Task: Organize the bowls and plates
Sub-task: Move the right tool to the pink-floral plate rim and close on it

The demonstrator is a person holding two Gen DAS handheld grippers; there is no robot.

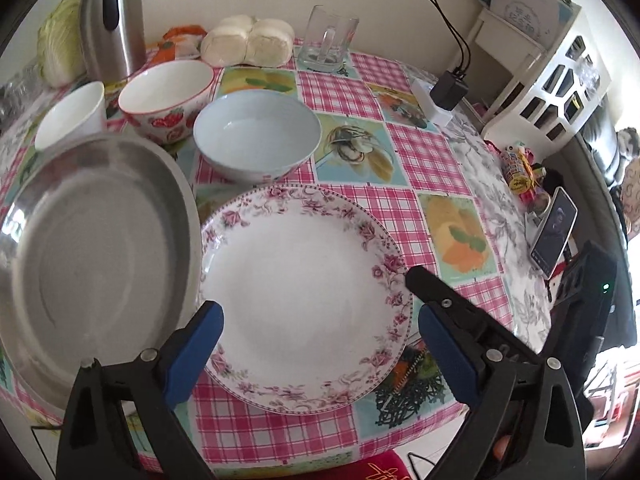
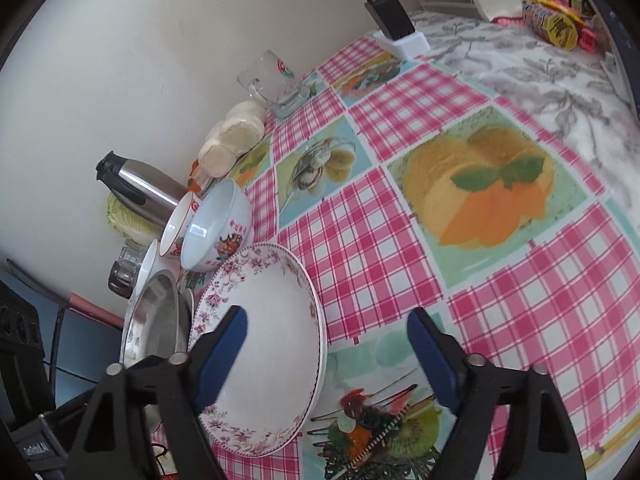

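Note:
A white plate with a pink floral rim (image 1: 300,288) lies on the checked tablecloth, just ahead of my open left gripper (image 1: 316,304), whose blue pads straddle its near half. A steel plate (image 1: 96,256) lies to its left. Behind stand a pale blue bowl (image 1: 256,132), a strawberry-patterned bowl (image 1: 168,92) and a small white cup (image 1: 72,114). In the right wrist view my right gripper (image 2: 328,328) is open and empty, with its left pad over the floral plate (image 2: 268,336). The steel plate (image 2: 156,320), blue bowl (image 2: 216,228) and strawberry bowl (image 2: 178,220) lie beyond.
A steel thermos (image 1: 112,20), cabbage (image 1: 60,40), wrapped buns (image 1: 248,40) and a glass mug (image 1: 330,36) line the back wall. A charger block (image 1: 444,92), white rack (image 1: 536,68), snacks (image 1: 520,168) and a phone (image 1: 554,232) stand at the right.

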